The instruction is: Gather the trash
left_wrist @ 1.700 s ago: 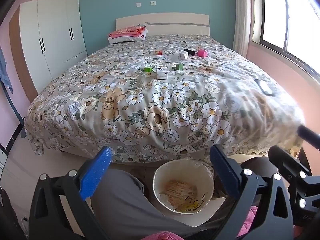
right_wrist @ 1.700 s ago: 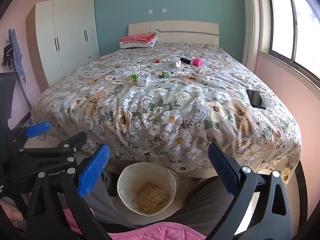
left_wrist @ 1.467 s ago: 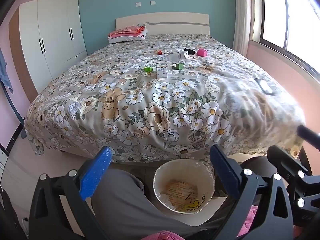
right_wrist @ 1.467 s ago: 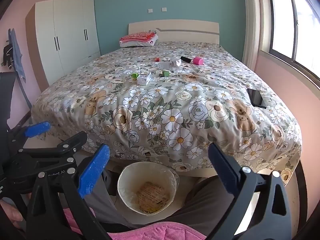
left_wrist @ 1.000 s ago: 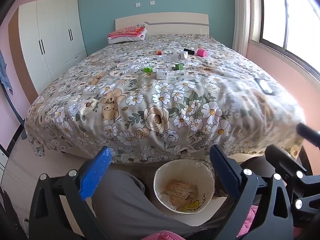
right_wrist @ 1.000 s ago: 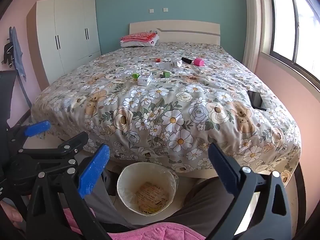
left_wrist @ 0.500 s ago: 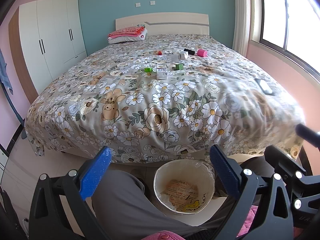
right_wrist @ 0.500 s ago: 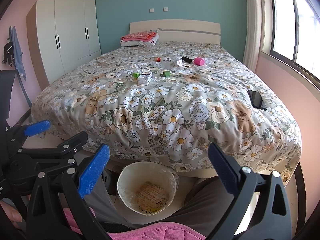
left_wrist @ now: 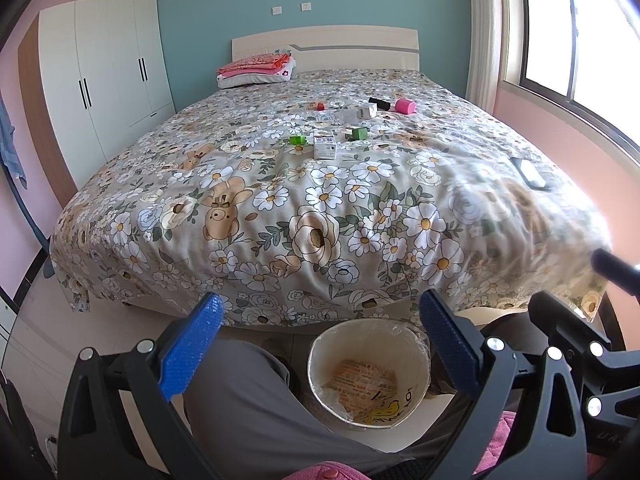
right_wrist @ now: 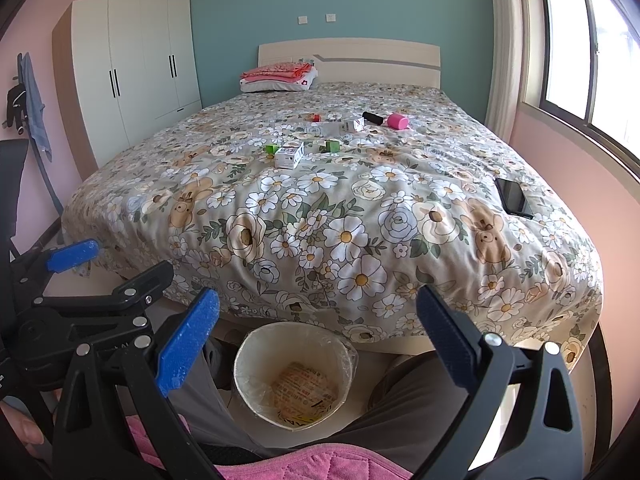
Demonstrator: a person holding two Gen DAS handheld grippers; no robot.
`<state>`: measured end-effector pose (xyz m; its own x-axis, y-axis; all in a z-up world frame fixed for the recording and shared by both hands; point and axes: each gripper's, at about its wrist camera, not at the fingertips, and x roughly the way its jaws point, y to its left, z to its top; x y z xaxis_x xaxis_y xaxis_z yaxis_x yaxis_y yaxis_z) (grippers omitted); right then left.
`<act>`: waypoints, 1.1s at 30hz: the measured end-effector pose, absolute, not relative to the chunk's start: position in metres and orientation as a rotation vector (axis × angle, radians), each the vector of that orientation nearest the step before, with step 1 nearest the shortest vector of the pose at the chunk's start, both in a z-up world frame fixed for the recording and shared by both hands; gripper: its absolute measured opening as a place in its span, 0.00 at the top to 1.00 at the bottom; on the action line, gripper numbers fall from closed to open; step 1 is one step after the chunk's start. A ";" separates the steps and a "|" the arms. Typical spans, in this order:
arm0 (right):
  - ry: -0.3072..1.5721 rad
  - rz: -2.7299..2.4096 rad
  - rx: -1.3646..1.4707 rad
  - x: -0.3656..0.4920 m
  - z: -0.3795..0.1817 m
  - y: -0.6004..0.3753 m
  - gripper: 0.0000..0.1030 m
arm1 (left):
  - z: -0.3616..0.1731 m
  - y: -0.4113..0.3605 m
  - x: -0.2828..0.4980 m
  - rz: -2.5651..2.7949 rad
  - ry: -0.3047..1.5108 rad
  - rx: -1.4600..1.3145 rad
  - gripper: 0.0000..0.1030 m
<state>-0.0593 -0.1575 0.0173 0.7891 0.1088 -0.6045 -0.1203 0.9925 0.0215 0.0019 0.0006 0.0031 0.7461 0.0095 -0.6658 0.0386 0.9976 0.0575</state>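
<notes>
Nearest, at 6 o'clock: your left gripper (left_wrist: pixel 318 350) and right gripper (right_wrist: pixel 318 344), both spread wide and empty, over the lined bin (left_wrist: pixel 320 364). Farther, at 12 o'clock on the bed (left_wrist: pixel 280 200): the trash, small boxes (left_wrist: pixel 325 148). Collection looks unstarted, so your next move is probably a long forward reach.

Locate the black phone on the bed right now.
The black phone lies flat near the bed's window-side edge, right in both views, apart from the small boxes mid-bed.
</notes>
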 end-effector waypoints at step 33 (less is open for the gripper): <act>0.651 0.127 -0.020 -0.062 0.012 -0.156 0.06 | -0.003 0.010 0.000 -0.014 0.727 0.069 0.03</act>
